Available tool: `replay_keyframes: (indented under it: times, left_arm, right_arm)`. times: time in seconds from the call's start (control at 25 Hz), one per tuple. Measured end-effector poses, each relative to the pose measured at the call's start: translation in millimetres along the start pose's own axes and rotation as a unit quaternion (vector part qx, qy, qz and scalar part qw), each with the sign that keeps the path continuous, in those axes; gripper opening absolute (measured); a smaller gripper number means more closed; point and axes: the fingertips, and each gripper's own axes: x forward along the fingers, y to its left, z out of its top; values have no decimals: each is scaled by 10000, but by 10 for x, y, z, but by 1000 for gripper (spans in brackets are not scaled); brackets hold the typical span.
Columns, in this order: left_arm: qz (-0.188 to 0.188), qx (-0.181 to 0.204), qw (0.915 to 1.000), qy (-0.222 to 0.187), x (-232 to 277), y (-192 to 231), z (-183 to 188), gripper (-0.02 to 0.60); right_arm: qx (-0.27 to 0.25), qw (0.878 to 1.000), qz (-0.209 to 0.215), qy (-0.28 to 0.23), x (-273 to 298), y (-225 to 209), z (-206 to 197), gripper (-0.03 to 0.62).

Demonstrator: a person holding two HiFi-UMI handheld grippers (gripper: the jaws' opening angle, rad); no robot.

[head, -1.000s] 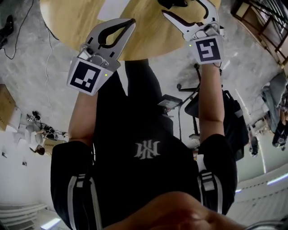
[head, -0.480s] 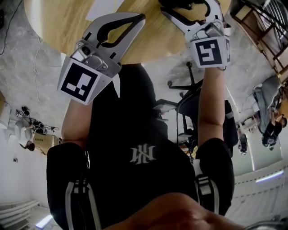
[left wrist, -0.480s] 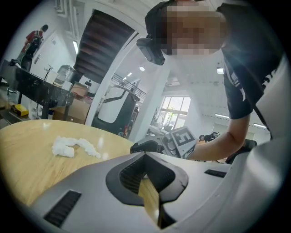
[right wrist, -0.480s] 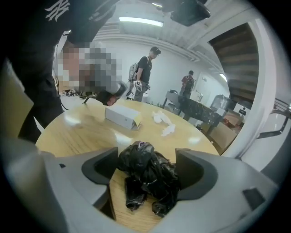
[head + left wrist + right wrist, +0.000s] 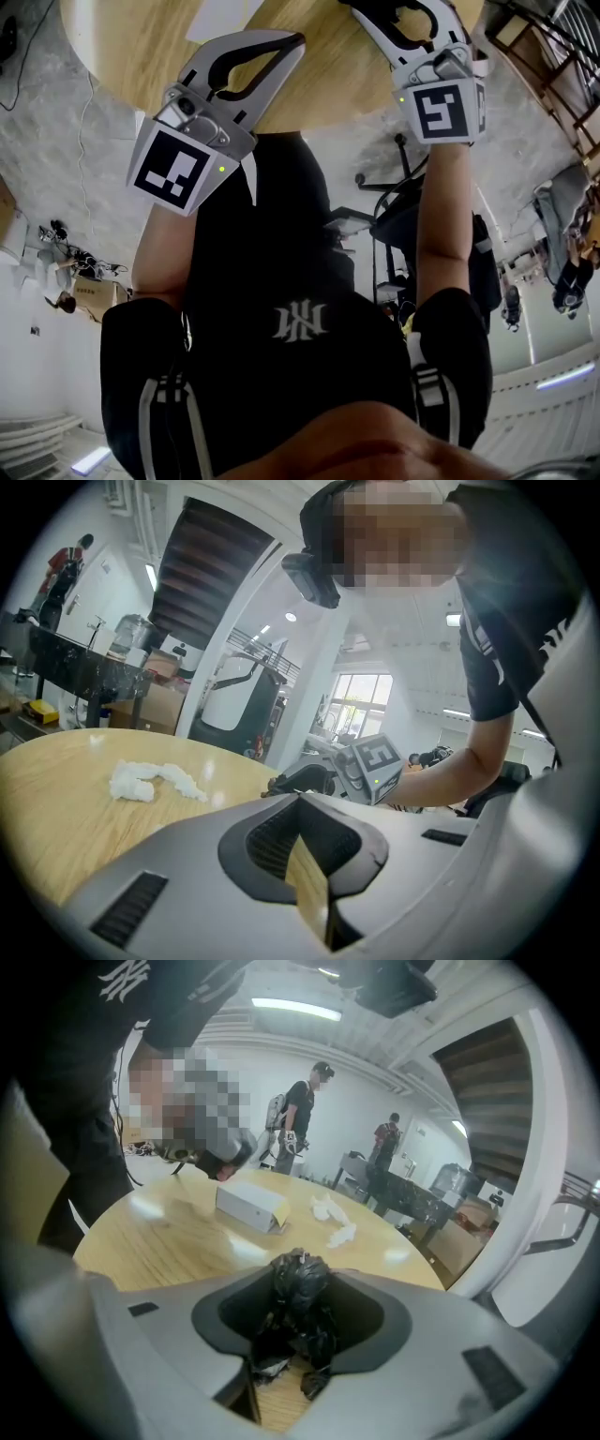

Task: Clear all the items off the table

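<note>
Two grippers hover over the wooden table (image 5: 141,47): the left gripper (image 5: 300,797) has its jaws pressed together on nothing, while the right gripper (image 5: 300,1269) is closing its jaws around a crumpled black bag (image 5: 302,1312), with a white box (image 5: 248,1206) at its eleven o'clock and white tissue (image 5: 334,1223) at one.

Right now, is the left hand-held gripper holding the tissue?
No, the left hand-held gripper is shut with nothing in it, and the tissue lies apart on the table.
</note>
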Motion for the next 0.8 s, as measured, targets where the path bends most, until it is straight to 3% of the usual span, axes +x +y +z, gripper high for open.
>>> replay_keyframes:
  times: [0.32, 0.48, 0.8]
  left_arm:
    - [-169, 168, 9997, 110, -4, -131, 14, 11]
    - [-221, 277, 9993, -85, -128, -230, 208, 11]
    - [-833, 605, 9936, -466, -432, -598, 592, 11]
  right_arm:
    - [346, 9975, -490, -368, -382, -64, 279, 184]
    - [570, 9942, -770, -489, -636, -24, 549, 183]
    - [1362, 9681, -1898, -904, -1213, 246, 1131, 181]
